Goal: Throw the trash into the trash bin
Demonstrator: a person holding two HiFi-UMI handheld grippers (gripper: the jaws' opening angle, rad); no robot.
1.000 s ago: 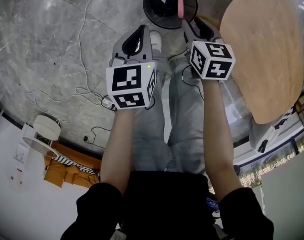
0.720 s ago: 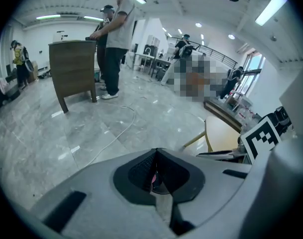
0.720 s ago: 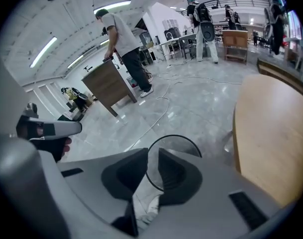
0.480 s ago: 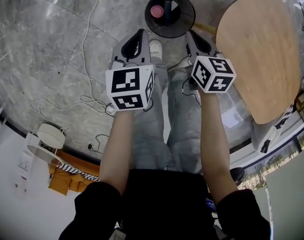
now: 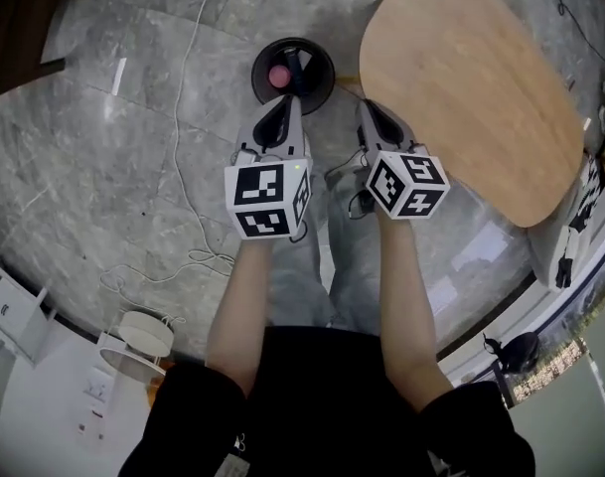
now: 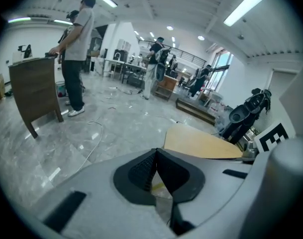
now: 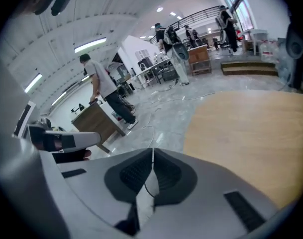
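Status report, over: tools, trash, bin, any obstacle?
Left tool shut, empty. Right tool shut, empty. Pink trash lies inside black round trash bin. Oval wooden table beside bin.

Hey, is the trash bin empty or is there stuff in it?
Not empty. The head view shows a pink round thing inside the bin.

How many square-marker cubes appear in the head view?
2. The left cube sits on the left gripper, the right cube on the right gripper. None seems hidden.
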